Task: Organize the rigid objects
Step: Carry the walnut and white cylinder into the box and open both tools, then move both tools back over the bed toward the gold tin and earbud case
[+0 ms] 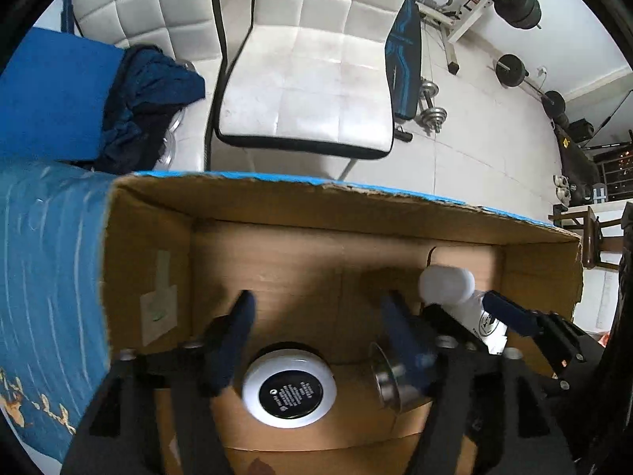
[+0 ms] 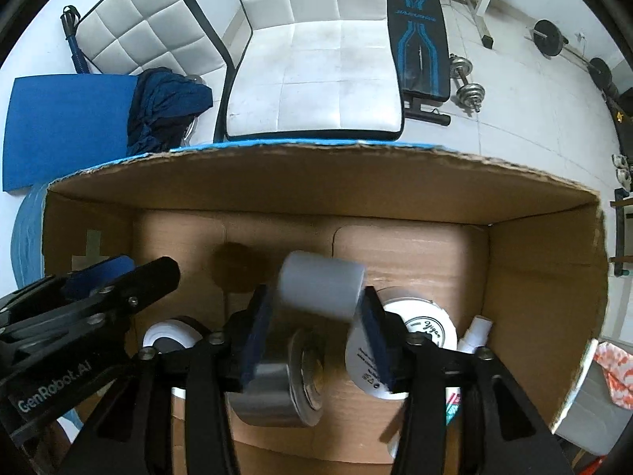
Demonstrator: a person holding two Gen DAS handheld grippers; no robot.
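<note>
The fingers (image 1: 237, 336) of the left gripper (image 1: 316, 316) stand apart over the open cardboard box (image 1: 277, 198), with nothing pressed between them; a round white jar with a black lid label (image 1: 289, 392) lies on the box floor below the gap, toward 6 o'clock in the left wrist view. A metal tin (image 1: 389, 380) lies on its side just at the right finger, at about 4 o'clock, partly hidden by that finger.

The right gripper (image 2: 314, 316) also has its fingers (image 2: 255, 332) spread. A white bottle with a wide cap (image 2: 320, 285) sits in the gap; its cap is blurred, and whether the pads touch it cannot be told. In the right wrist view the metal tin (image 2: 277, 380) lies below at 6 o'clock, a second white jar (image 2: 423, 324) rests at 4 o'clock behind the right finger, and a small white tube (image 2: 478, 332) lies beside it near the box wall. The left gripper crosses in at 9 o'clock and covers part of the first jar (image 2: 170, 334).

Beyond the box, at 12 o'clock, stand two white padded chairs (image 2: 316, 71), with a blue mat (image 2: 63, 126) and dark blue cloth (image 2: 166, 107) at 10 o'clock, and a weight bench (image 2: 417, 39) and dumbbell (image 2: 467, 83) at 2 o'clock.
</note>
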